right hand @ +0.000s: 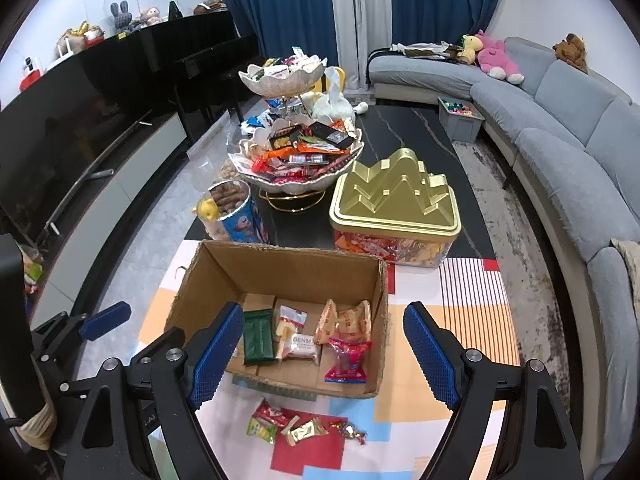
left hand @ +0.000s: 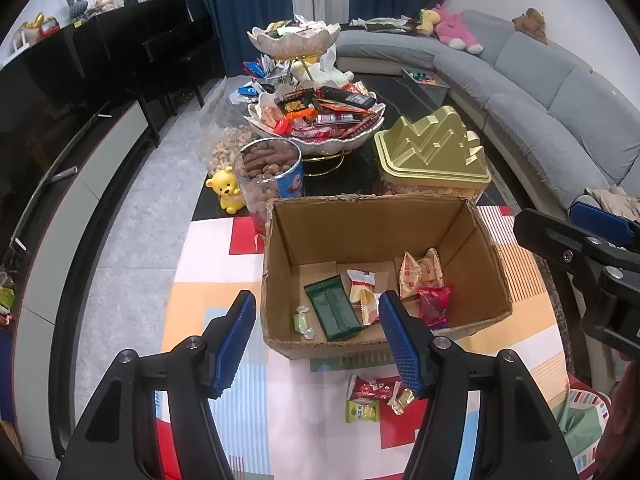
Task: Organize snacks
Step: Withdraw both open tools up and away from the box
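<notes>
In right view only, dark twisted candy (right hand: 349,431) below both spread, empty tools.

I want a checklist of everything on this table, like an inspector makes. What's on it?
Surface: dark table, patterned mat at the near end.
Job's things: open cardboard box holding wrapped snacks, including a green bar; loose snacks on the mat in front of it.
Clutter: tiered snack bowls, gold-lidded container, biscuit jar, yellow bear.
Grippers: left gripper and right gripper open, empty.
Cables: nothing seen.
Surroundings: grey sofa, blue curtains, black cabinet.
</notes>
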Motion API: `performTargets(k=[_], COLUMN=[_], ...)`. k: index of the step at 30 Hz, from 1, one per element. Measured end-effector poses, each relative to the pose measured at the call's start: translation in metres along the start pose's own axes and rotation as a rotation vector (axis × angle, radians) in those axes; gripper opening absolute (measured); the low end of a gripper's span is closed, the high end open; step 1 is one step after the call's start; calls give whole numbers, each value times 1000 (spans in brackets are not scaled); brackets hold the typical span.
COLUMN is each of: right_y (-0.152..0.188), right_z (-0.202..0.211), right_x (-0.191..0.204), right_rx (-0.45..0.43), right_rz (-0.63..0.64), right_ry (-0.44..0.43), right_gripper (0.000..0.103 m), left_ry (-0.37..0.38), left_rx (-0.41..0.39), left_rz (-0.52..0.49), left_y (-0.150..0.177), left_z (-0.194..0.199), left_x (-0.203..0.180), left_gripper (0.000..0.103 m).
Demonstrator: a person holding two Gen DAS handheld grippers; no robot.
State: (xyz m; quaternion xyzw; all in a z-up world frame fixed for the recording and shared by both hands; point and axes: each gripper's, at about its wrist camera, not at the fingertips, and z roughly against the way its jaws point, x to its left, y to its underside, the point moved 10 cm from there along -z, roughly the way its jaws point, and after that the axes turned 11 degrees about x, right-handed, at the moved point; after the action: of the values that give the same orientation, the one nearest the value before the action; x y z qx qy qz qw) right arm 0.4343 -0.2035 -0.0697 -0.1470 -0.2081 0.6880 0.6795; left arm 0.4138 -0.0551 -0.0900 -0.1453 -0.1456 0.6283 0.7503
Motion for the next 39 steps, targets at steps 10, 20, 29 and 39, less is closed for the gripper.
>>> performTargets(k=[10, 20, 29, 39], right_y=[16, 35, 49, 70], right_z=[14, 23, 27, 22], right_x=[4, 6, 10, 14], right_rx=[-28, -47, -72, -88], right_rz=[21, 38, 71, 111], right_ry=[8, 10, 5, 8], right_gripper=[83, 83, 83, 83], left_ry=[-5, 0, 17, 26], left_rx=[-12, -12, -16, -7], left_rz=[-1, -6, -13, -13], left_y=[18, 36, 59, 78], left_z=[12, 16, 16, 7], left_x=[-2, -7, -14, -17], left_gripper=[63, 63, 63, 63])
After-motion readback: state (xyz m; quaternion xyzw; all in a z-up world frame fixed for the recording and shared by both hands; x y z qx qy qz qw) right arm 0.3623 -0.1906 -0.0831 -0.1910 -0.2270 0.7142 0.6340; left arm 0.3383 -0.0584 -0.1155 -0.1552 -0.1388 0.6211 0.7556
